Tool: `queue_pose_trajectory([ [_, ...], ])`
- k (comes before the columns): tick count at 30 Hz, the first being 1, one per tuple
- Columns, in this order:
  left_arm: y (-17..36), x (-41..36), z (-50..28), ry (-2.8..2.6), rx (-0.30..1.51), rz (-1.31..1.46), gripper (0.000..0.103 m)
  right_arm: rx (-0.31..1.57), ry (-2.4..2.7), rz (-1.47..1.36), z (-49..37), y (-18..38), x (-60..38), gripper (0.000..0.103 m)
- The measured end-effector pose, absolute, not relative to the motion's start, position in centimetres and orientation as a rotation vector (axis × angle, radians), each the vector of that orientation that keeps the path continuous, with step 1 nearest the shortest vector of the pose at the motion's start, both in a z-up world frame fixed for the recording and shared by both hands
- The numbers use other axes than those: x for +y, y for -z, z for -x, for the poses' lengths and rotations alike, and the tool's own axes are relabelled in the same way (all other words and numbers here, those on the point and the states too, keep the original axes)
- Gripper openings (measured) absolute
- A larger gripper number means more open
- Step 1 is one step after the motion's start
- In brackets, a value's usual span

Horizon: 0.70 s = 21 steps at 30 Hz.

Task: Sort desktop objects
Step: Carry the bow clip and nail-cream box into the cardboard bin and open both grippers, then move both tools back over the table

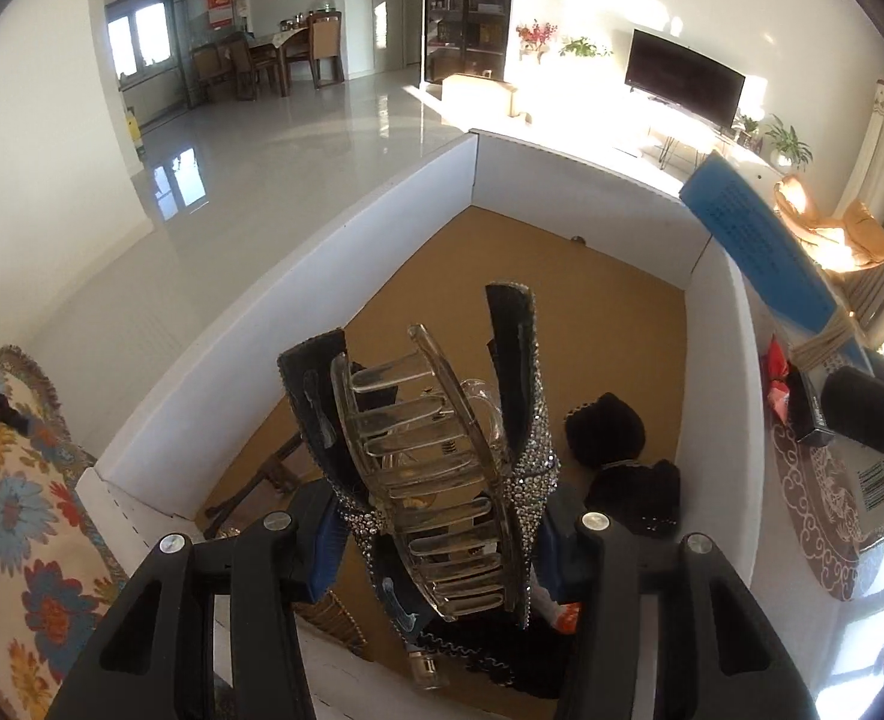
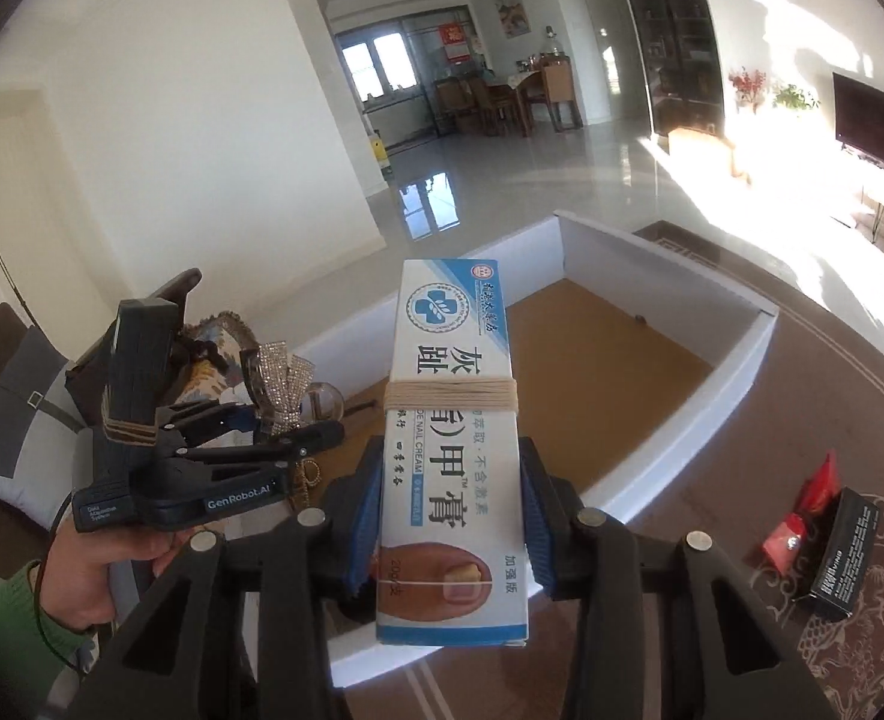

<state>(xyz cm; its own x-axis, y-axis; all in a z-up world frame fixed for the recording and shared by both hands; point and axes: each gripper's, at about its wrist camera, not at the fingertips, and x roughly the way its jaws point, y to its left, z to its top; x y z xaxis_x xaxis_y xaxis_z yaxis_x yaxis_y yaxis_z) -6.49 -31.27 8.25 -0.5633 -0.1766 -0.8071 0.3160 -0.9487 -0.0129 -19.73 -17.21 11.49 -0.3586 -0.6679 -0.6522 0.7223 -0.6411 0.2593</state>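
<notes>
My left gripper (image 1: 435, 546) is squeezed shut on a sparkly hair clip (image 1: 435, 450) with a clear claw part, and I hold it up over the white box (image 1: 297, 312) with the brown floor, where some black things (image 1: 607, 429) already lie. My right gripper (image 2: 451, 534) is squeezed shut on a long blue and white cream box (image 2: 451, 420) with string wound round it, held up just in front of the white box. A small black box (image 2: 844, 564) and a red packet (image 2: 814, 501) lie on the rug (image 2: 862, 420) beside it.
</notes>
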Motion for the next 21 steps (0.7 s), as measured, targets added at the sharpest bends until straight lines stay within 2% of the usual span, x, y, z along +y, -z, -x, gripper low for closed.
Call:
queue_pose_trajectory([
  [3, -6.3, -32.6, 7.2, 2.461, 0.245, -1.357, 0.055, 0.123, 2.027, -0.984, 20.4, -8.7, -21.4, 0.043],
  [4, -5.8, -32.8, 7.4, 2.431, 0.245, -1.379, 0.063, 0.137, 2.012, -1.004, 20.7, -7.6, -22.4, 0.045],
  [5, -5.4, -32.8, 7.2, 2.412, 0.239, -1.384, 0.069, 0.159, 2.004, -1.038, 20.9, -6.5, -23.2, 0.058],
  [6, -5.2, -32.7, 6.9, 2.409, 0.227, -1.373, 0.069, 0.171, 2.001, -1.073, 21.1, -5.6, -23.7, 0.07],
  [10, -5.8, -31.0, 5.2, 2.427, 0.183, -1.319, 0.069, 0.104, 2.004, -1.059, 20.5, -5.1, -21.2, 0.076],
  [12, -7.0, -29.3, 4.3, 2.471, 0.173, -1.283, 0.069, 0.101, 2.037, -1.017, 20.0, -5.9, -18.5, 0.089],
  [15, -9.2, -26.1, 3.0, 2.575, 0.141, -1.222, 0.069, 0.13, 2.128, -0.973, 18.9, -6.1, -13.1, 0.101],
  [18, -11.3, -21.4, 2.0, 2.722, 0.134, -1.207, 0.072, 0.18, 2.246, -1.01, 17.7, -3.8, -5.8, 0.102],
  [20, -12.0, -17.8, 1.6, 2.827, 0.135, -1.216, 0.088, 0.213, 2.333, -1.077, 16.5, -1.3, -0.2, 0.102],
  [21, -12.1, -15.9, 1.5, 2.872, 0.13, -1.223, 0.093, 0.234, 2.38, -1.121, 16.0, 0.0, 2.5, 0.102],
])
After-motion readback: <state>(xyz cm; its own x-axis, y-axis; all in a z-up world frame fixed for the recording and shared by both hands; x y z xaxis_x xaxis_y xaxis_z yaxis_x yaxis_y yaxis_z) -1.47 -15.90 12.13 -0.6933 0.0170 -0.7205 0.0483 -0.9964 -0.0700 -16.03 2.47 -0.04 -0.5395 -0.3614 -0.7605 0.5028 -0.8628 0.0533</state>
